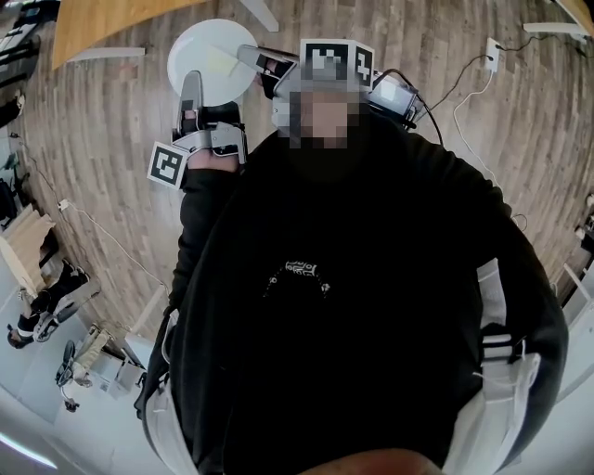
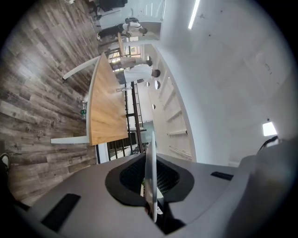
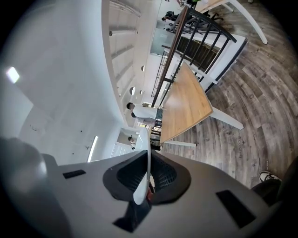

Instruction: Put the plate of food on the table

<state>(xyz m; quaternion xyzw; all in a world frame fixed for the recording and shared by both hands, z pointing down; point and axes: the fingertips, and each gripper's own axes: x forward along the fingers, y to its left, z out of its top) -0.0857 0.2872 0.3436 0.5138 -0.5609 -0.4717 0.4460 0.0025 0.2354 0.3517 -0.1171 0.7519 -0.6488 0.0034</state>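
In the head view a white plate (image 1: pixel 212 60) hangs above the wood floor in front of the person, gripped from both sides. My left gripper (image 1: pixel 190 100) is shut on its near left rim. My right gripper (image 1: pixel 263 65) is shut on its right rim. The plate (image 2: pixel 151 172) stands edge-on between the jaws in the left gripper view, and the plate (image 3: pixel 144 169) looks the same in the right gripper view. Whatever food lies on it is too faint to make out. The wooden table (image 1: pixel 102 20) lies just beyond the plate, at the top left.
The table (image 2: pixel 106 109) has white legs (image 1: pixel 104 54). A small bottle (image 2: pixel 83 110) stands on the floor beside it. A black railing (image 3: pixel 201 41) runs behind the table (image 3: pixel 186 106). A wall socket with cables (image 1: pixel 490 54) sits on the floor at right. Equipment clutters the left edge (image 1: pixel 42 297).
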